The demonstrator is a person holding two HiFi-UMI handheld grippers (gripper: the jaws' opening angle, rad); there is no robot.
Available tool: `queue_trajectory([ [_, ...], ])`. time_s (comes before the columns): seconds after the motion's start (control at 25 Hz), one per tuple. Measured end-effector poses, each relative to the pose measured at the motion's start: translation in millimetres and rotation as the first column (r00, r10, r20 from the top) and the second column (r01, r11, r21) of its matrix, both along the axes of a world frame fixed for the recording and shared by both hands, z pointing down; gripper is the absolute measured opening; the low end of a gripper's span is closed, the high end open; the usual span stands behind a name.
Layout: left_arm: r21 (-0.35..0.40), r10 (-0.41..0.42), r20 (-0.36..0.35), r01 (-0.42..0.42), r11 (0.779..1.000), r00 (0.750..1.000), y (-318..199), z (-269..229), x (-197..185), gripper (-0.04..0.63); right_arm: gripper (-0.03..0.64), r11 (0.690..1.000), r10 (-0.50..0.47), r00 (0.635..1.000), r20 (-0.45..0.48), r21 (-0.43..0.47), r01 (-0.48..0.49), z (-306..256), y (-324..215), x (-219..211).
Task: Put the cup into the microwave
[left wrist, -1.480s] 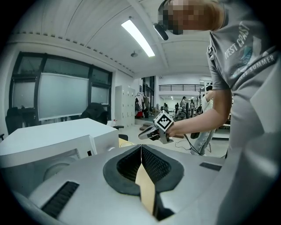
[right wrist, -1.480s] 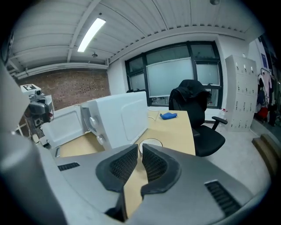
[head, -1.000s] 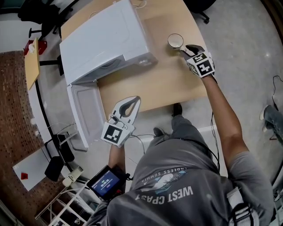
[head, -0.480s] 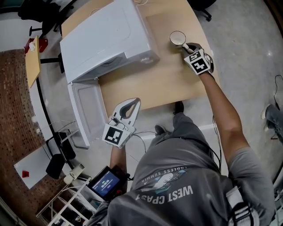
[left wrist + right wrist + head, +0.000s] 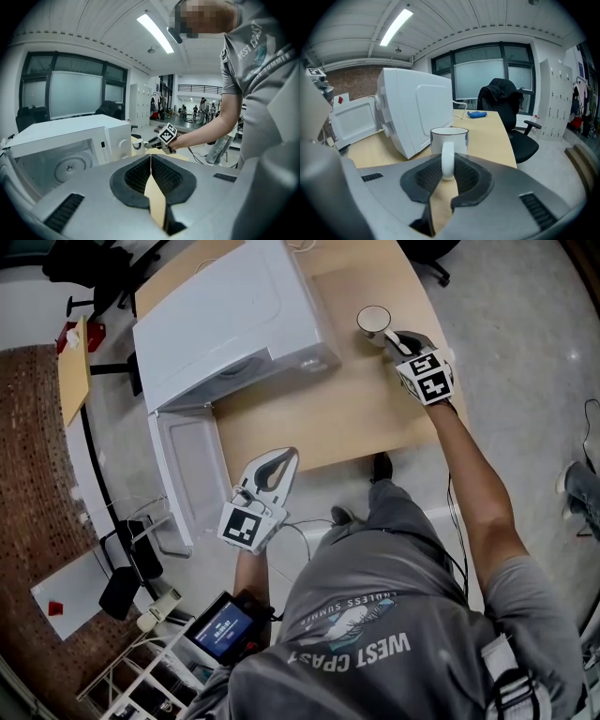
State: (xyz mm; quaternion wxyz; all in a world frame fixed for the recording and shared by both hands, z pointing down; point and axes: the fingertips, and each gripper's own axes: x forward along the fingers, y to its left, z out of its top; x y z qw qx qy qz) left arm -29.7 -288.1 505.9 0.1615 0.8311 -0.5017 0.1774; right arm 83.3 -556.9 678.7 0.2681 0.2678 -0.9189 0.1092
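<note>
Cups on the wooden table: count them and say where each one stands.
1. The white cup stands on the table, right of the microwave, its handle between the closing jaws of the right gripper. The microwave's body could hide another.

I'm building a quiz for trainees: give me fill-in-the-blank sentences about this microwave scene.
The door of the white box-shaped microwave stands ____. The left hand-held gripper holds ____. The white ceramic cup has a single looped ____. The cushioned office chair behind the light wooden table is coloured ____.
Missing: open; nothing; handle; black.
</note>
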Motion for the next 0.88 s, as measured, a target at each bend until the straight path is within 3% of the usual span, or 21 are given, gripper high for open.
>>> queue_trajectory([
  [0.88,0.143,0.052,0.018,-0.054,0.988,0.998,13.7,-54.5,18.2,0.023,0.067,0.998,-0.038,0.990,0.139,0.056,0.030,-140.6,91.3,32.9],
])
